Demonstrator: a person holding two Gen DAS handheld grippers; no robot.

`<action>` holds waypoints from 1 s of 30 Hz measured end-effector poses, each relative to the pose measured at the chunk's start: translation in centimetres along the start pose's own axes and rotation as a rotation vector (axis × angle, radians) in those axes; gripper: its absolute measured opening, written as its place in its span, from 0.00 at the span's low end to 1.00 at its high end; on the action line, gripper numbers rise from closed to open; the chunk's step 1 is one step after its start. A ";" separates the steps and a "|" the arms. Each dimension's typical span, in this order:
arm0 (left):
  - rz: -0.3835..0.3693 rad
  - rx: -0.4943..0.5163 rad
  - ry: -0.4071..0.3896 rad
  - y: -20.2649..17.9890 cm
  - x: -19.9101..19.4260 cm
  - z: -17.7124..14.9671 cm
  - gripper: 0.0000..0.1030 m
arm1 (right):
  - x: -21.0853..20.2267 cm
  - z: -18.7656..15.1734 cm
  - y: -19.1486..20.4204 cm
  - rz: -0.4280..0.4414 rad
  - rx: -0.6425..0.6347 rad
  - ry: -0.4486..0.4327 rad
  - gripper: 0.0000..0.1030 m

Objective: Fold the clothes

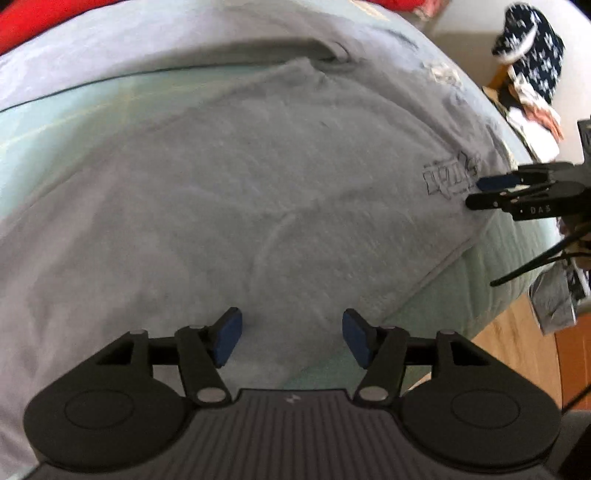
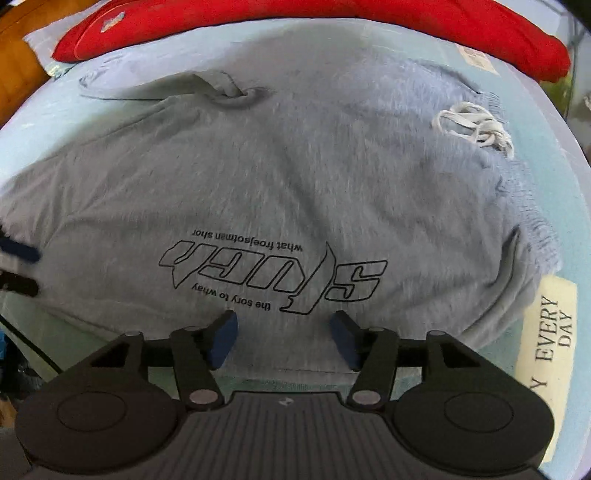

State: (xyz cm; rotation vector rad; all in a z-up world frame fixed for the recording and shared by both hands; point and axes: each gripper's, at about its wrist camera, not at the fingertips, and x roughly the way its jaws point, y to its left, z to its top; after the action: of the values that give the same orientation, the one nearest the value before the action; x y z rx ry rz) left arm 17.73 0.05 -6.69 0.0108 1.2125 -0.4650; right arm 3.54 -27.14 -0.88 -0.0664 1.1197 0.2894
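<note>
Left wrist view. A grey cotton garment with black outline lettering (image 1: 258, 192) is spread flat over a pale green bed cover (image 1: 461, 295); it fills most of the frame. The left gripper (image 1: 291, 341), black with blue pads, is held above the near part of the garment, its jaws set wide apart with nothing between them. The right gripper (image 1: 476, 192) is seen at the right edge, by the printed lettering on the garment; from this side its opening cannot be judged. A red fabric item (image 1: 22, 22) is seen at the far top left. A dark blue patterned cloth (image 1: 532, 48) is recorded beyond the bed, top right, above a wooden floor (image 1: 517, 339).

Right wrist view. The same garment (image 2: 295, 177) is shown with its lettering upside down and a white drawstring (image 2: 476, 127) at the upper right. The right gripper (image 2: 282, 339) is held over the near hem, jaws wide, empty. A cream printed label reading "EVERY DAY" (image 2: 550, 332) is noted on the cover, right.
</note>
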 end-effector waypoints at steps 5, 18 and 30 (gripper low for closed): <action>0.063 -0.091 -0.061 3.0 0.0 -0.2 0.58 | 0.8 1.2 1.4 0.017 -0.035 0.011 0.61; 0.185 -0.308 -0.149 9.5 -4.6 -2.7 0.60 | 2.8 3.4 5.0 0.033 -0.103 0.050 0.83; 0.389 -0.592 -0.229 15.2 -10.5 -9.4 0.58 | 1.2 6.9 7.1 0.063 -0.146 0.006 0.83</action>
State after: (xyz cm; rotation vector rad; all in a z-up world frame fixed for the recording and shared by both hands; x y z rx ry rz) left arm 11.83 19.77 -4.22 -0.3004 1.0505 0.2366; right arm 8.24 -18.75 1.69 -0.1617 1.1064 0.4271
